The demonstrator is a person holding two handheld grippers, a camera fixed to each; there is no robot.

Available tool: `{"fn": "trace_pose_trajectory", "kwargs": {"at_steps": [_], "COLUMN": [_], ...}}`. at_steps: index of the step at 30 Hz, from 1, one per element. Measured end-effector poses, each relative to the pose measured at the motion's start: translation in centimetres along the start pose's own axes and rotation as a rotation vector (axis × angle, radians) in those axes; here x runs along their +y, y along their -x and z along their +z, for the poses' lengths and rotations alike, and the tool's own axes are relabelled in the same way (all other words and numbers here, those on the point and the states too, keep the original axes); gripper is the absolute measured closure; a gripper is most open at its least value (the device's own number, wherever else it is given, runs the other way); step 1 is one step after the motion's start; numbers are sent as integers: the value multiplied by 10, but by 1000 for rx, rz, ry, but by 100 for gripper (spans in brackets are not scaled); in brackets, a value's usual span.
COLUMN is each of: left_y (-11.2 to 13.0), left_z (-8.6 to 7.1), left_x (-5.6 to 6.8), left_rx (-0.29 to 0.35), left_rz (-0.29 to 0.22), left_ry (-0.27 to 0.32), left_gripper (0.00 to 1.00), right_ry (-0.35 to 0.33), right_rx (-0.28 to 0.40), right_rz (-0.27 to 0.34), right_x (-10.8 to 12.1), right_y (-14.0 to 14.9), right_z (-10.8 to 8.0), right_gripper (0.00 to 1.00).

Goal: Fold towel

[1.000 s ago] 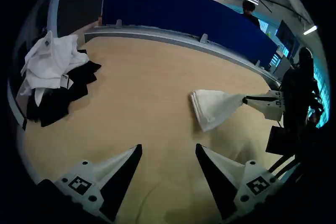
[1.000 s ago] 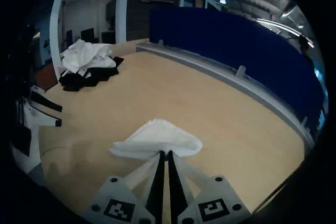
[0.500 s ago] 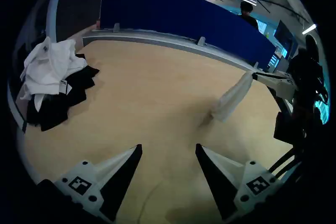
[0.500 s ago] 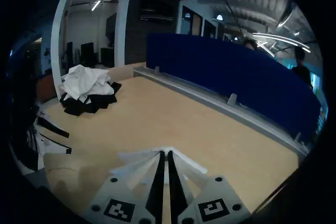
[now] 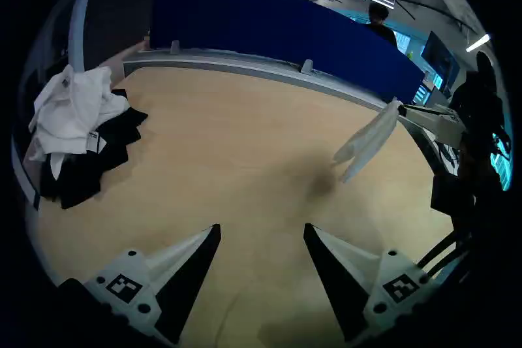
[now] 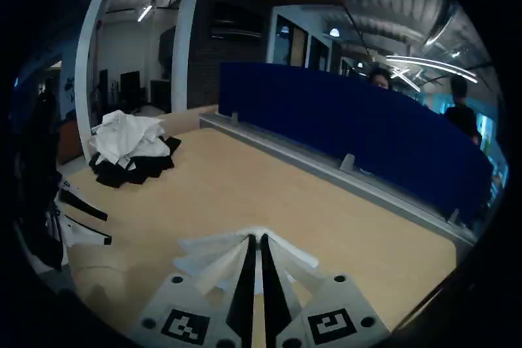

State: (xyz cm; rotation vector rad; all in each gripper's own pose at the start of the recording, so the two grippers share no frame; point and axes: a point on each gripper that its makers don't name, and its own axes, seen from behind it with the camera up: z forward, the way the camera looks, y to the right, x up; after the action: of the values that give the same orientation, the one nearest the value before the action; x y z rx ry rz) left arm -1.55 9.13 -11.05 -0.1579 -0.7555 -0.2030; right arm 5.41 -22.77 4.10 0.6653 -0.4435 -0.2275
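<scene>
wht folded towel (image 5: 367, 141), limp, mid-air

Table (image 5: 228, 126) spans the left gripper view, w/ a clothes pile (image 5: 75, 129) on its far-left corner. Divider panel (image 5: 280, 28) stands along the table's back edge; a person (image 5: 380, 16) is behind it, right of centre. Left gripper (image 5: 261, 227) sits at the near edge, centre, fingers apart over bare tabletop. Right gripper (image 5: 399, 108) comes in from the right, approx level w/ the back edge. Towel (image 5: 368, 139) hangs from its tips and looks clear of the tabletop. Right gripper view: towel directly in front, pinched btwn the fingers; pile far left; left gripper at left edge, nearer than the pile; divider across the back, two people behind it.
</scene>
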Motion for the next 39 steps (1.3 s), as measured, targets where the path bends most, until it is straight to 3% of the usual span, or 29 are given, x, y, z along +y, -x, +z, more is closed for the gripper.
{"fn": "trace_pose_trajectory", "kwargs": {"at_steps": [11, 30, 39], "left_y": [-1, -1, -3], "left_z": [4, 16, 20], "left_x": [11, 28, 34], "left_rx": [-2, -23, -27], "left_rz": [13, 46, 46], "left_ry": [15, 28, 25], "left_gripper": [6, 6, 6], "right_ry": [65, 238, 298], "right_rx": [-6, -93, -151], "right_rz": [47, 99, 85], "right_x": [45, 199, 255], "right_y": [9, 73, 104], "right_z": [-25, -104, -134], "right_gripper": [94, 94, 94]}}
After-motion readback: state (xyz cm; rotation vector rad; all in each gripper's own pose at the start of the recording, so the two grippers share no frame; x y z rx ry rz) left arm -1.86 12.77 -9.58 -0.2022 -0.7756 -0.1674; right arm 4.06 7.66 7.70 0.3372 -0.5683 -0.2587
